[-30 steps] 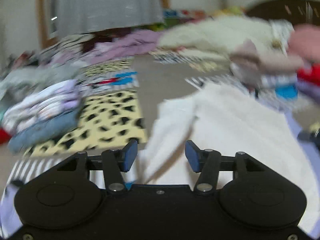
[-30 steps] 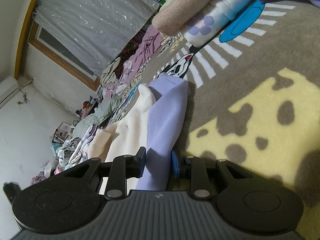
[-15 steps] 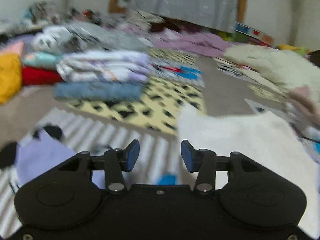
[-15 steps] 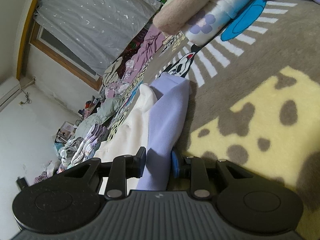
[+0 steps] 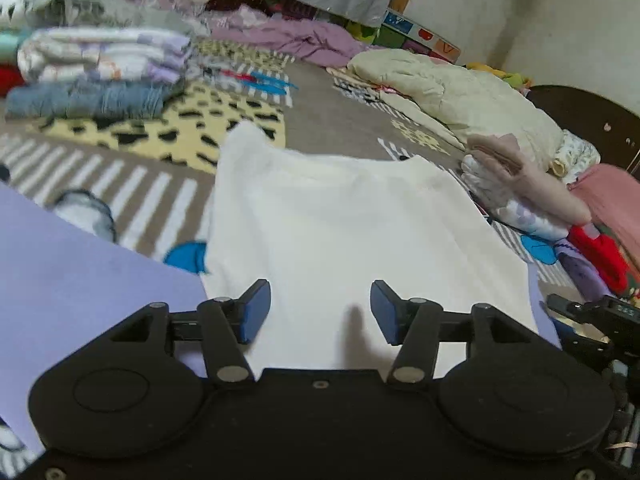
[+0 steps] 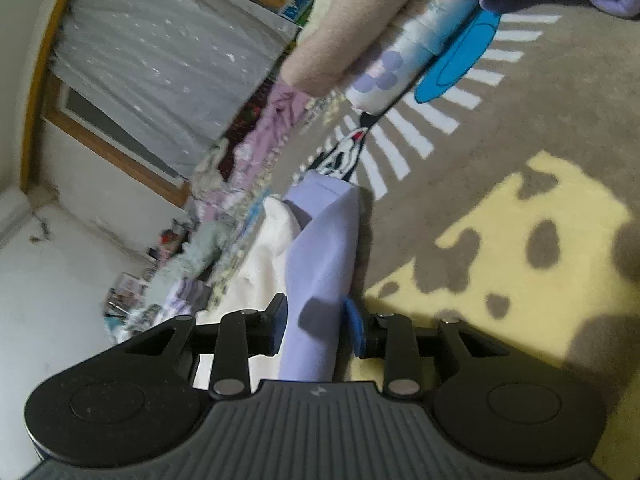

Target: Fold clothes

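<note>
The white top lies flat on the rug, straight ahead of the left tongs and running lengthwise away from them. These tongs hover over its near edge, jaws parting, nothing between them. The lilac cloth under it reaches back between the right tongs, whose jaws are opening, pads just off the fold. For the top, the left is nearer.

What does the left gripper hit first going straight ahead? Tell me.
Most likely the white garment spread flat on the patterned blanket. The left gripper, jaws opening and nothing between them, points down onto it.
</note>
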Demonstrator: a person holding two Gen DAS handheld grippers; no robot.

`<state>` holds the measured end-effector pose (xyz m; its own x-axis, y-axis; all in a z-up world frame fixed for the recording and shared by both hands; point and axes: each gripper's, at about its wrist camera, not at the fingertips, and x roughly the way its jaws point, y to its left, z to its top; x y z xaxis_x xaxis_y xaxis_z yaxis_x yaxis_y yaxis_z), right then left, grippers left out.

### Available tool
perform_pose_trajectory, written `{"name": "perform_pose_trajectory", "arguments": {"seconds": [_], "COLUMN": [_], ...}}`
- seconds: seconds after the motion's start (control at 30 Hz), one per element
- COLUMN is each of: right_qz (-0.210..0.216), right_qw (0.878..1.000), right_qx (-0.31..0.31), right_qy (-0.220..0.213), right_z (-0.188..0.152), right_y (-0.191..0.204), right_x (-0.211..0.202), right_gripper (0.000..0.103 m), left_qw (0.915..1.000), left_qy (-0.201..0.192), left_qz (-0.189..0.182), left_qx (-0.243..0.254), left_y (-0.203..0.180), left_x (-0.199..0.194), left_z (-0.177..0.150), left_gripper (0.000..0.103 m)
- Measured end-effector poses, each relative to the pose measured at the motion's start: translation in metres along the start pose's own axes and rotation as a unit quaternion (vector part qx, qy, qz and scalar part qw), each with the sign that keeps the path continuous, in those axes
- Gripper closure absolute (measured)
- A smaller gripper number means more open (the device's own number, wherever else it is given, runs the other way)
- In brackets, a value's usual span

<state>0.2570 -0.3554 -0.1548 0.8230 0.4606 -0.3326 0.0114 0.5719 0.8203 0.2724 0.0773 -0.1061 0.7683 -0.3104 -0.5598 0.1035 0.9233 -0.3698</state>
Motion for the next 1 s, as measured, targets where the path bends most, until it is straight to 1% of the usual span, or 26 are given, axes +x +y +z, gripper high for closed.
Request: {"name": "perform_pose_trajectory", "arguments": {"seconds": [0.07,0.1,0.13,0.17,0.2,0.23,0.27,0.33,0.4,0.5,0.53,0.57,0.6,0.63,0.67,0.73,0.83,0.9,0.93,0.97,1.0], "right_qz": [-0.022,-0.028,-0.033,-0.035,-0.039,-0.049,-0.060,-0.080,-0.078,-0.068,-0.066,-0.064,-0.063,-0.066,-0.071,-0.084,-0.078,-0.056,-0.042,-0.033,-0.022], "right_qw": [1.000,0.999,0.998,0.997,0.997,0.994,0.991,0.978,0.966,0.941,0.930,0.916,0.899,0.878,0.862,0.823,0.783,0.773,0.771,0.772,0.780], "right_qx": [-0.012,-0.030,-0.048,-0.061,-0.071,-0.094,-0.117,-0.189,-0.245,-0.333,-0.362,-0.394,-0.430,-0.468,-0.495,-0.545,-0.594,-0.606,-0.608,-0.608,-0.599], "right_qy": [0.003,-0.002,-0.007,-0.007,-0.008,-0.011,-0.015,-0.020,-0.015,0.010,0.020,0.034,0.049,0.070,0.090,0.137,0.170,0.179,0.183,0.184,0.181], "right_z": [0.001,0.002,0.002,0.001,0.001,0.000,-0.002,-0.008,-0.016,-0.035,-0.041,-0.049,-0.061,-0.075,-0.087,-0.115,-0.147,-0.161,-0.164,-0.166,-0.165], "right_y": [0.009,0.017,0.025,0.033,0.041,0.052,0.064,0.093,0.120,0.156,0.166,0.175,0.184,0.191,0.196,0.196,0.199,0.203,0.204,0.206,0.211], "right_x": [0.007,0.010,0.013,0.016,0.019,0.022,0.024,0.028,0.032,0.044,0.048,0.053,0.056,0.061,0.066,0.080,0.083,0.077,0.073,0.068,0.059], "right_gripper": [0.068,0.071,0.092,0.098,0.098,0.098,0.098,0.098,0.098,0.098,0.098,0.098,0.098,0.098,0.097,0.097,0.095,0.089,0.086,0.084,0.082], "left_qw": [0.9999,0.9999,0.9998,0.9997,0.9996,0.9996,0.9995,0.9994,0.9994,0.9989,0.9987,0.9984,0.9978,0.9969,0.9959,0.9933,0.9905,0.9896,0.9894,0.9892,0.9889], "left_qy": [0.001,0.001,0.002,0.006,0.011,0.016,0.021,0.028,0.026,0.016,0.007,-0.003,-0.012,-0.020,-0.027,-0.039,-0.045,-0.050,-0.052,-0.053,-0.053], "left_qz": [-0.008,-0.008,-0.008,-0.007,-0.006,-0.005,-0.004,-0.005,-0.003,-0.003,0.000,0.005,0.006,0.004,0.004,0.005,0.000,-0.002,-0.002,-0.004,-0.007], "left_qx": [-0.009,-0.012,-0.016,-0.021,-0.023,-0.023,-0.022,-0.022,-0.025,-0.044,-0.050,-0.057,-0.066,-0.076,-0.087,-0.109,-0.130,-0.135,-0.135,-0.137,-0.139], "left_y": [0.001,0.002,0.002,0.003,0.003,0.003,0.002,0.002,0.004,0.012,0.015,0.019,0.023,0.028,0.032,0.042,0.051,0.053,0.054,0.054,0.055], "left_x": [0.000,0.000,0.000,0.000,0.001,0.001,0.000,-0.002,-0.005,-0.011,-0.015,-0.019,-0.023,-0.026,-0.029,-0.033,-0.035,-0.036,-0.037,-0.037,-0.037], "left_z": [0.000,0.000,0.001,0.001,0.003,0.004,0.005,0.007,0.008,0.012,0.013,0.015,0.017,0.019,0.021,0.023,0.026,0.028,0.029,0.030,0.030], "left_gripper": [0.048,0.048,0.048,0.048,0.048,0.048,0.045,0.038,0.037,0.037,0.036,0.035,0.034,0.033,0.033,0.033,0.033,0.033,0.033,0.033,0.033]}}
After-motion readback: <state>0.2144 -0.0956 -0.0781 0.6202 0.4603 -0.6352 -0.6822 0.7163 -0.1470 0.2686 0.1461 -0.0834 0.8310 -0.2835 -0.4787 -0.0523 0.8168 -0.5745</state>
